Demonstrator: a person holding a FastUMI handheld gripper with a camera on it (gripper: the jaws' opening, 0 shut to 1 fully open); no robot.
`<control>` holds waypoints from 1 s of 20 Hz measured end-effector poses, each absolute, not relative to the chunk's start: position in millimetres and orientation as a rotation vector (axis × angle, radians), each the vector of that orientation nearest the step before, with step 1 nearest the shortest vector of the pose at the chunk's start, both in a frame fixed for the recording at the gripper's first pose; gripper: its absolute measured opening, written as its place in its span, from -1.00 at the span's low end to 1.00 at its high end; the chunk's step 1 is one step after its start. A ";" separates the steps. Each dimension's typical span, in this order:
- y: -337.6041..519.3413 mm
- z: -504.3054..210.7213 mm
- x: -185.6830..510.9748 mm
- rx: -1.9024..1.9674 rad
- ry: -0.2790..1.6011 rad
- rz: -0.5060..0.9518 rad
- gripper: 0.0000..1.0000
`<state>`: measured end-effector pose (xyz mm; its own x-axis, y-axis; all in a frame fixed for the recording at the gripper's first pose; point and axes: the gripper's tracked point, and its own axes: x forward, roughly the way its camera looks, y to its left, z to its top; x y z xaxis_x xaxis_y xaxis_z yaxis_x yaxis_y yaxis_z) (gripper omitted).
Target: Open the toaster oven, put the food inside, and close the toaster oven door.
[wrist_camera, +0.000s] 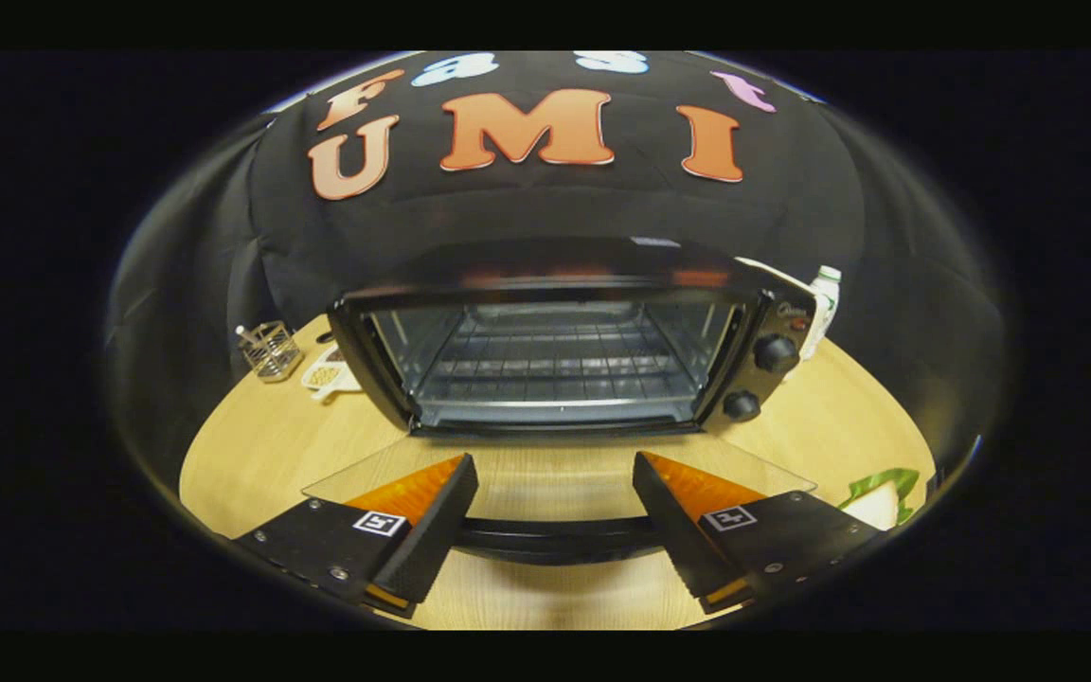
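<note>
The gripper [555,483] has its jaws spread wide above the lowered glass door [555,474], its handle [560,538] between them, the open toaster oven [564,350] just beyond.

No wording legible; coded markers only.
A square black-and-white marker sits on each parted finger of the gripper [555,464]; the toaster oven [555,275] panel logo [792,311] is too small to read.

gripper [555,474] | two wedge fingers | square marker tags | screws
</note>
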<state>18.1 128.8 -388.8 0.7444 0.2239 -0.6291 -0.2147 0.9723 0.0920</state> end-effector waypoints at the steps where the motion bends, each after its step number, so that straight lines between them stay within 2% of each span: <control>1: 127.4 -390.9 15.4 0.014 0.686 0.237 0.96; 20: 106.3 -443.7 -19.2 -0.007 0.789 0.187 0.97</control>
